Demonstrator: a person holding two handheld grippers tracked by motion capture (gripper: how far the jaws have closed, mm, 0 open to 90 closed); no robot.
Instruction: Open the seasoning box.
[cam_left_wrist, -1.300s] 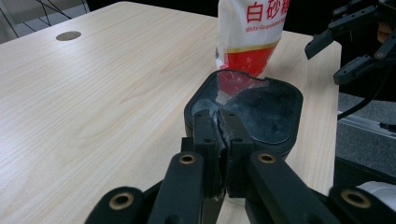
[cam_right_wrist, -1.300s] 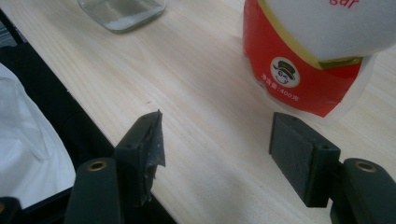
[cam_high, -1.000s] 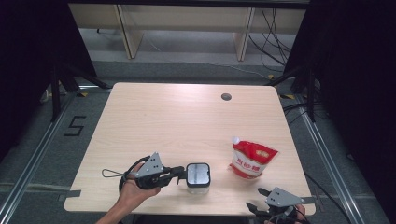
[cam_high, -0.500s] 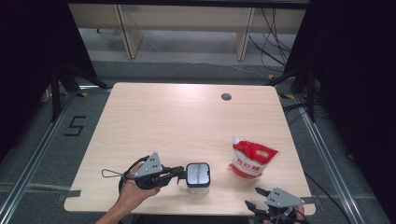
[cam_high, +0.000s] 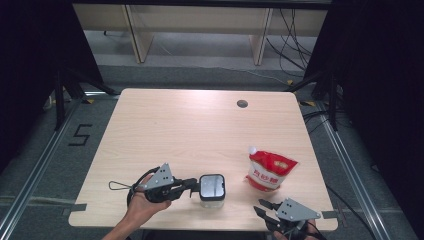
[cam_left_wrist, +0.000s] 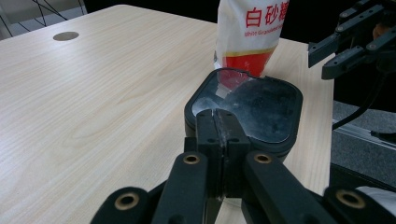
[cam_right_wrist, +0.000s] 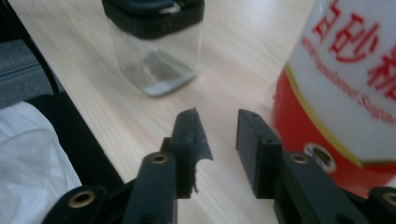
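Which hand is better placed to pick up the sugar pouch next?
Right. The right tool sits just below the sugar pouch with nothing between its jaws, which have just been closing. The left tool is shut against the lid of the clear container.

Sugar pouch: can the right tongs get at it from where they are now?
Probably yes. The right tongs sit just short of the sugar pouch, jaws having just been closing with nothing between them, and bare table between. The jar stands aside, out of the way.
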